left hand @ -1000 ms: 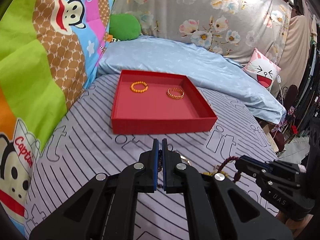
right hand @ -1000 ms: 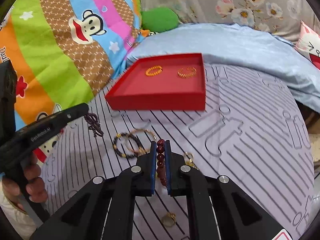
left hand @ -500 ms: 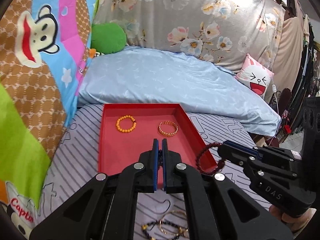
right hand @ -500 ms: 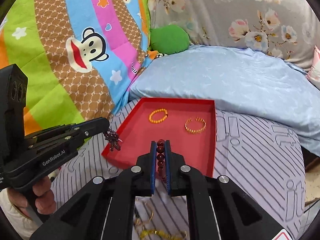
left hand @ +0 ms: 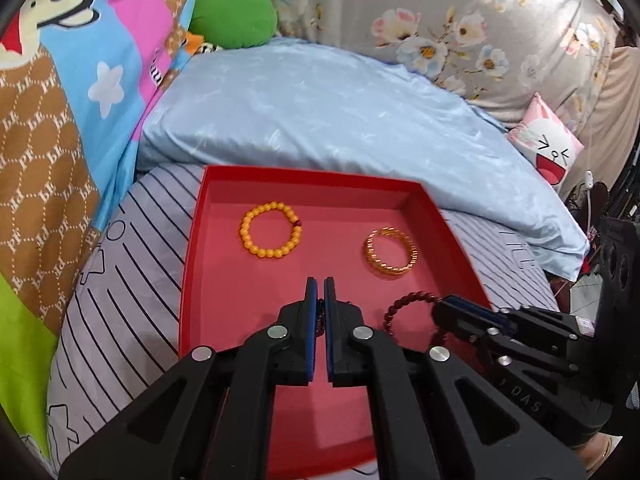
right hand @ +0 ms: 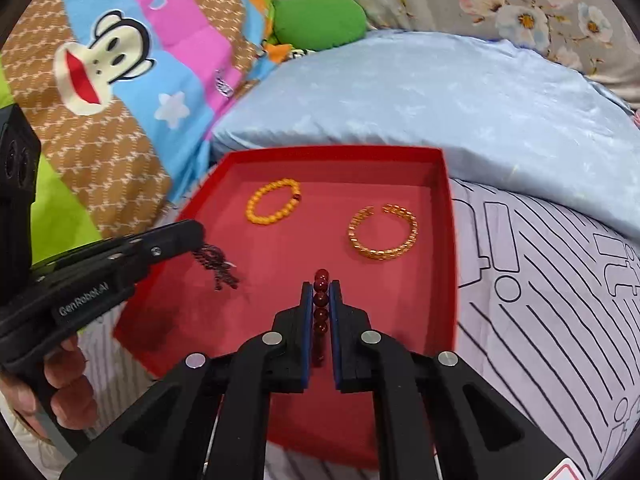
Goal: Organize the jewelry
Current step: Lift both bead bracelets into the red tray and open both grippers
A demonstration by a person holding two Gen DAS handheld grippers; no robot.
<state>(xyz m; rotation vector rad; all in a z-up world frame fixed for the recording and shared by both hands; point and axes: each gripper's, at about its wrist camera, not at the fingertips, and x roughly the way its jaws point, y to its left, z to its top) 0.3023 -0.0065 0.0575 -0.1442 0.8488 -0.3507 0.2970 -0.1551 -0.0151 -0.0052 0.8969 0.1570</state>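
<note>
A red tray (left hand: pixel 192 248) (right hand: pixel 450 240) lies on the striped sheet. In it are an orange bead bracelet (left hand: pixel 243 232) (right hand: pixel 256 218) and a gold bangle (left hand: pixel 390 273) (right hand: pixel 380 255). My left gripper (left hand: pixel 320 292) (right hand: pixel 196 232) is shut on a dark beaded strand (right hand: pixel 214 266), which dangles over the tray's left part. My right gripper (right hand: pixel 321 288) (left hand: pixel 442 306) is shut on a dark red bead bracelet (right hand: pixel 321 300) (left hand: pixel 400 306), held over the tray's near middle. Both grippers hover above the tray floor, side by side.
A light blue pillow (left hand: pixel 320 120) lies just behind the tray, with a green cushion (left hand: pixel 236 16) and floral cloth beyond. A cartoon monkey blanket (right hand: pixel 100 72) rises on the left. A pink-and-white face cushion (left hand: pixel 552 152) sits far right. A hand (right hand: pixel 60 392) grips the left handle.
Both grippers have moved forward from above the striped sheet to above the red tray, still carrying their pieces. The loose jewelry on the sheet has dropped out of view.
</note>
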